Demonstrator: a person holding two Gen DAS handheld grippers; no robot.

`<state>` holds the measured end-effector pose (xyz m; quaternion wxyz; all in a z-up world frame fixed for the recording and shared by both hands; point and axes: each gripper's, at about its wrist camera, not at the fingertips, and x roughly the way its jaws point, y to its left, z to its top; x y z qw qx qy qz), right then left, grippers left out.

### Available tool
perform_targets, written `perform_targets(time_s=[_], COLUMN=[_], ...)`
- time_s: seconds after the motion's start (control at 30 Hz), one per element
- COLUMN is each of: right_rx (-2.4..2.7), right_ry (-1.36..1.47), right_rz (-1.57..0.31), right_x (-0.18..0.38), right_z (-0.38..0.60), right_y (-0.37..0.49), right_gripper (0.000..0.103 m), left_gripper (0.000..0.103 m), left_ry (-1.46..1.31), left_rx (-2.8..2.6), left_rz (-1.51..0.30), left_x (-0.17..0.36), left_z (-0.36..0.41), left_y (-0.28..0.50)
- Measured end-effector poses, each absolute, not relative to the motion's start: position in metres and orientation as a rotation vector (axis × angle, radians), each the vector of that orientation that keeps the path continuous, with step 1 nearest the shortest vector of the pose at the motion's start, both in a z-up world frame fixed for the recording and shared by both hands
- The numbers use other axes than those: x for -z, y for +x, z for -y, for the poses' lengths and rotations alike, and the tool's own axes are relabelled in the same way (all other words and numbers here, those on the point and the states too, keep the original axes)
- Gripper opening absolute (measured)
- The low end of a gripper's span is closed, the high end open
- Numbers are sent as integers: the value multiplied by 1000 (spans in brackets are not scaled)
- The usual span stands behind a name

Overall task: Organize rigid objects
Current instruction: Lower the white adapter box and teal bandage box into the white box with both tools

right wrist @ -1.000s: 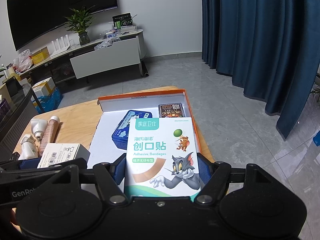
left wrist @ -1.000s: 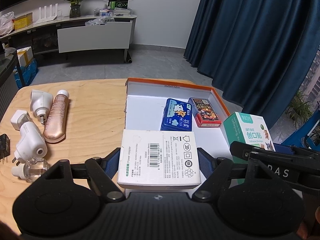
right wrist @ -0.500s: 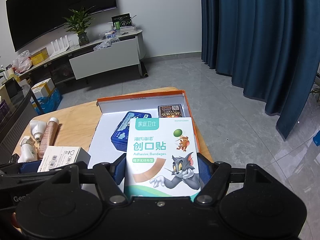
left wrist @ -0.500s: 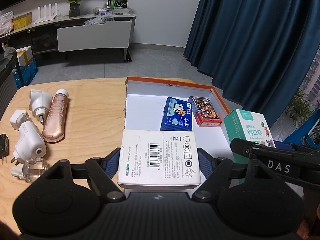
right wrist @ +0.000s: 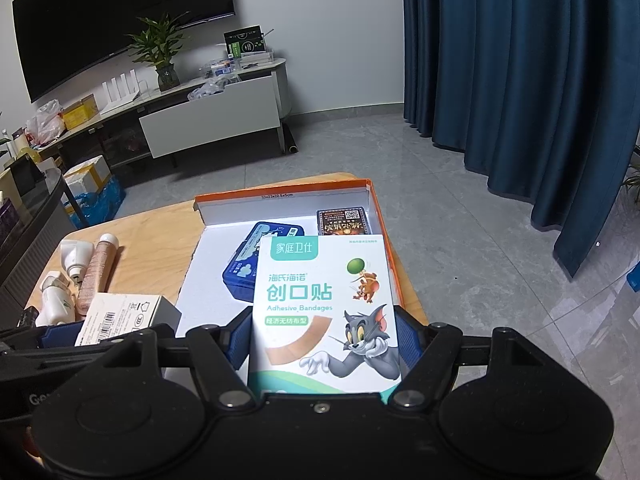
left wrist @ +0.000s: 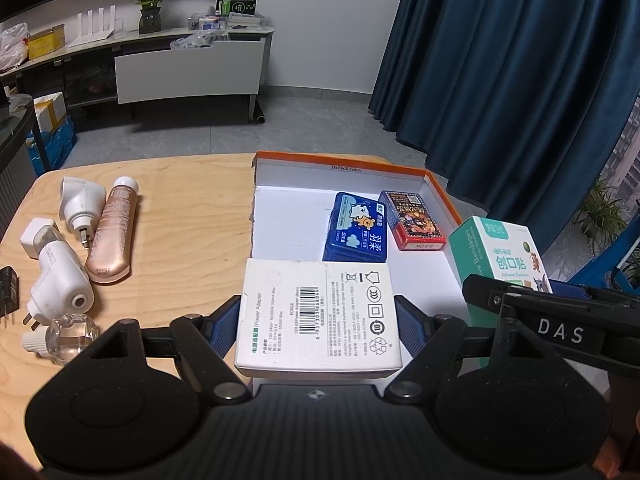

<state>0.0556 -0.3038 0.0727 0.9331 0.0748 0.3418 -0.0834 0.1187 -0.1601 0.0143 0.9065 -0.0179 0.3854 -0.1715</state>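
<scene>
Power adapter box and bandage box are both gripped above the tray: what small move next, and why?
Probably lower the left gripper and set the white power adapter box on the bare white floor of the orange-rimmed tray, just ahead. That near-left area looks free, while the blue pack and red card box fill the far right.
</scene>
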Motion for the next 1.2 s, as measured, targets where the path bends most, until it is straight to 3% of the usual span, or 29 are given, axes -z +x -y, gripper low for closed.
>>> perform_targets(time_s=[1.2], right_rx=[171], right_ry=[139], right_rz=[-739], right_x=[-56], right_z=[307], right_y=[69], right_gripper=[84], left_gripper=[80], left_ry=[-35], left_rx=[342], left_rz=[-813], left_x=[-9], left_z=[159], left_y=[120])
